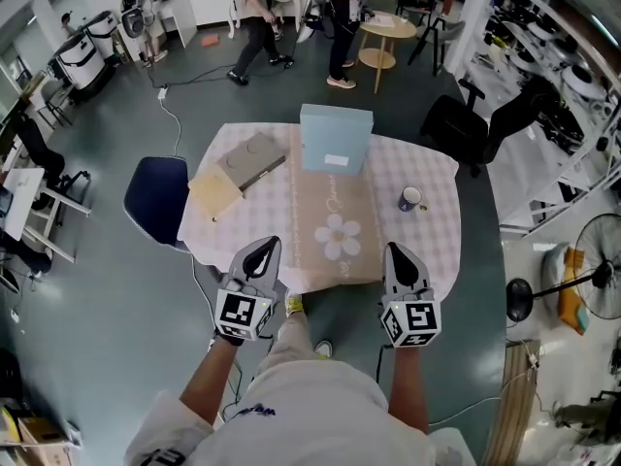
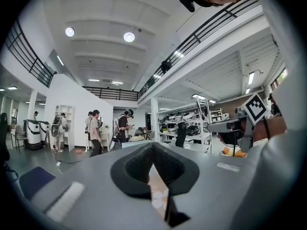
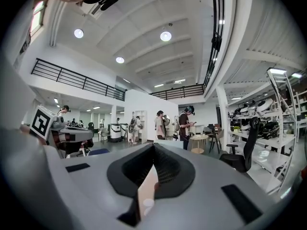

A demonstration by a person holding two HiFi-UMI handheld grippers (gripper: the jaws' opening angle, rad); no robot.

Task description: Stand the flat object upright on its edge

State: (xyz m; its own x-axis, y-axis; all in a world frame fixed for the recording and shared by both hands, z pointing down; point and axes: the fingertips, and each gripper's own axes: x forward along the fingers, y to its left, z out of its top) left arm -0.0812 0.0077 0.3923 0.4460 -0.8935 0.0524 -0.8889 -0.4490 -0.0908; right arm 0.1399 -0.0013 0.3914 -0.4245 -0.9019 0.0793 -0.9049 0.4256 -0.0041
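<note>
Nearest me, both tools sit at the near edge of the table (image 1: 432, 250), pointing level across it. The left gripper (image 1: 262, 252) has its fingers pressed together on nothing, and the right gripper (image 1: 399, 258) is the same, with only cloth showing past the tips.

Between the two sets of fingers and running away from them is a beige runner (image 1: 335, 202) with a flower print. Just beyond the right fingers stands a small mug (image 1: 410, 199); I cannot see what it holds. Beyond the left fingers a tan sheet (image 1: 214, 192) and a grey case (image 1: 250, 159) lie flat, the case closed.

Farthest from both sets of fingers, at the runner's far end, a pale blue box (image 1: 335, 144) appears to stand upright on its edge, closed, well out of reach.

I judge this fits either the box already raised and the hands drawn back, or a flat piece awaiting its turn. Any further grip would call for the fingers to part.
</note>
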